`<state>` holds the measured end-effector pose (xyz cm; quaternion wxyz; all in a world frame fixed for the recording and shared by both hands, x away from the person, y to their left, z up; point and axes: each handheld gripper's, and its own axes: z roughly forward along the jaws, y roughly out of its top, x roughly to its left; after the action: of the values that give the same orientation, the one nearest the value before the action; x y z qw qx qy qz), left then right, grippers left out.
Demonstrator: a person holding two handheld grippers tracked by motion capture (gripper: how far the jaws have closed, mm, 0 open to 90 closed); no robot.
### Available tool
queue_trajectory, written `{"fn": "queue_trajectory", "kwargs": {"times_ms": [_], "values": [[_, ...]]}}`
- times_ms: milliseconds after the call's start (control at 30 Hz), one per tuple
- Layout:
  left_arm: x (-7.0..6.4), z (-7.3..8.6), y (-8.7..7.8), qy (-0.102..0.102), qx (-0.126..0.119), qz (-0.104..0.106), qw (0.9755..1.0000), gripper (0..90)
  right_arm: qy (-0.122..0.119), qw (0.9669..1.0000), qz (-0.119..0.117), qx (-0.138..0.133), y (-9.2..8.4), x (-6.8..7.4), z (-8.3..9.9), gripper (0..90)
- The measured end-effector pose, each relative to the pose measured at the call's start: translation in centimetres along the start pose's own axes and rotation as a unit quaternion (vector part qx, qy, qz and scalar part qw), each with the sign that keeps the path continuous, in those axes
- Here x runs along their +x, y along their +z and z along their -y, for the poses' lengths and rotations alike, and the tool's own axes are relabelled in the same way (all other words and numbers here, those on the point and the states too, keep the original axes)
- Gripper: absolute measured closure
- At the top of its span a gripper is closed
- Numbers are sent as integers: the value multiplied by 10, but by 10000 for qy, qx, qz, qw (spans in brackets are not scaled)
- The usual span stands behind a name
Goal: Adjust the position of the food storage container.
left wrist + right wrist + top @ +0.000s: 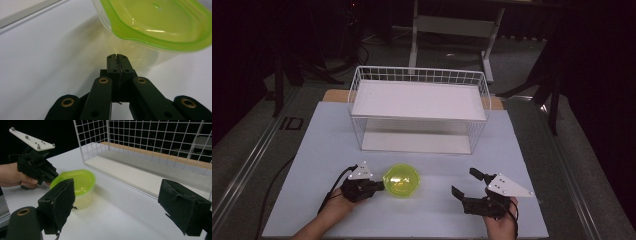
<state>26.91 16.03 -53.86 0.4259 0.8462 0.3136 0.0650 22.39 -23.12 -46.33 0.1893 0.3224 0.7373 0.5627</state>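
A clear tub with a lime-green lid [402, 181] stands on the white table top near its front, left of centre. My left gripper [381, 186] lies just left of it, jaws pressed together with nothing between them. In the left gripper view the closed tips [117, 56] point at the tub's clear wall under the lid rim [160, 27]; I cannot tell if they touch. My right gripper [466, 182] rests to the tub's right, well apart from it, jaws wide and empty. Its view has the tub [75, 182] and the left gripper [55, 174] beyond its near pad [60, 202].
A white wire rack [357, 87] with an upper shelf and a lower board stands behind the tub, across the middle of the table [322, 145]. Its mesh wall [95, 137] rises close ahead in the right gripper view. Dark floor, stands and cables surround the table.
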Motion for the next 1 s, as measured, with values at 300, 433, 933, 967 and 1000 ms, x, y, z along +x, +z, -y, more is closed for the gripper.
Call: {"fn": "queue_trajectory", "kwargs": {"times_ms": [300,433,933,967,1000], "values": [[-18,-5,11,136,71,394,9991,900,3,10000,-4,23,0,-1,0,140],[-12,-5,9,87,163,174,9997,900,15,10000,-8,35,0,-1,1,140],[-16,-17,20,-49,85,239,9997,900,-27,10000,-1,75,2,0,1,144],[-17,-18,22,-29,103,234,9997,900,-27,10000,-1,75,2,0,1,144],[-18,-19,23,-21,115,251,9996,900,-34,10000,-10,68,2,0,1,144]]}}
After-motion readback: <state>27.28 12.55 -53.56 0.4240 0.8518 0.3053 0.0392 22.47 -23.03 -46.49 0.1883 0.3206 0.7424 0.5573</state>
